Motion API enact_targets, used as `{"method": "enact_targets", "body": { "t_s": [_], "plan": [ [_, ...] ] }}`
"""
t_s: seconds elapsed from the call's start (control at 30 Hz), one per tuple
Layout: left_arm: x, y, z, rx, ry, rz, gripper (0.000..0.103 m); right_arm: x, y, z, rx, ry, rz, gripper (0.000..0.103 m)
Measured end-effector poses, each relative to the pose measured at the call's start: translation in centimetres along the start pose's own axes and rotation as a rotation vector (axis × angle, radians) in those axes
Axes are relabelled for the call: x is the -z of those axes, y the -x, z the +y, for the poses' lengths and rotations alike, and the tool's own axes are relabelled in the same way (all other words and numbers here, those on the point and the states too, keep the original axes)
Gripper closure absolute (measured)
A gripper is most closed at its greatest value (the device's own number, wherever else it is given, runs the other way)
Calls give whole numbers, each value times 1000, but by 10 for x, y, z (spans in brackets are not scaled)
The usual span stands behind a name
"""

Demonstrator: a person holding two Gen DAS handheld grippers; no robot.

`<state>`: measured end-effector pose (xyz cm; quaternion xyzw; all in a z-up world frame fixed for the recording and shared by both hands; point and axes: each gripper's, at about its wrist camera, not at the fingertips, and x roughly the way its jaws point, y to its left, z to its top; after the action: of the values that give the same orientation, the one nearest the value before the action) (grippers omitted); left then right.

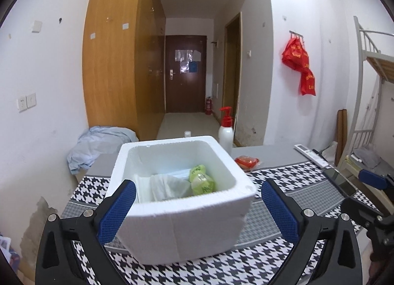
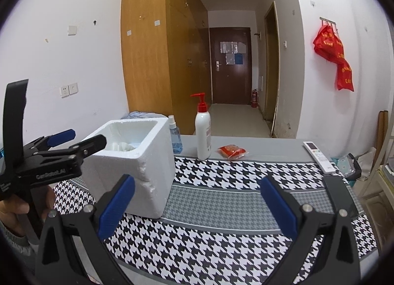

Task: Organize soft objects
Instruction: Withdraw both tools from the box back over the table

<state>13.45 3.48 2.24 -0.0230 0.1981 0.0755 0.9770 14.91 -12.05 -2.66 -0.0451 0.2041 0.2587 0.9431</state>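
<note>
Both tongs open over the table.
I held the left tongs (image 1: pixel 198 207) wide before the foam box (image 1: pixel 182 216); right tongs (image 2: pixel 197 207) gaped empty, red packet (image 2: pixel 232 151) far.

The left gripper (image 1: pixel 198 207) stands wide open, blue pads either side of the white foam box (image 1: pixel 182 221), not touching it. The box rests on the houndstooth cloth (image 1: pixel 283 181) and contains white folded cloths (image 1: pixel 165 186) and two green soft packets (image 1: pixel 200 180) against its right wall. Behind it: a red-pump bottle (image 1: pixel 226 132). Right of it: a red packet (image 1: pixel 247 161) and a remote control (image 1: pixel 311 155). The right gripper's blue pad shows at the right edge (image 1: pixel 371 179)
</note>
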Motion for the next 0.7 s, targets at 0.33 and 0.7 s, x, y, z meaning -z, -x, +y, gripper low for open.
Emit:
{"method": "enact_targets", "body": {
  "t_s": [0.33,0.7],
  "plan": [
    [20,48,-12,25,0,-78,1,12,18,-2,17,-11,-19,0],
    [45,81,-29,23,-30,-101,1,22,41,8,19,12,-35,0]
  ]
}}
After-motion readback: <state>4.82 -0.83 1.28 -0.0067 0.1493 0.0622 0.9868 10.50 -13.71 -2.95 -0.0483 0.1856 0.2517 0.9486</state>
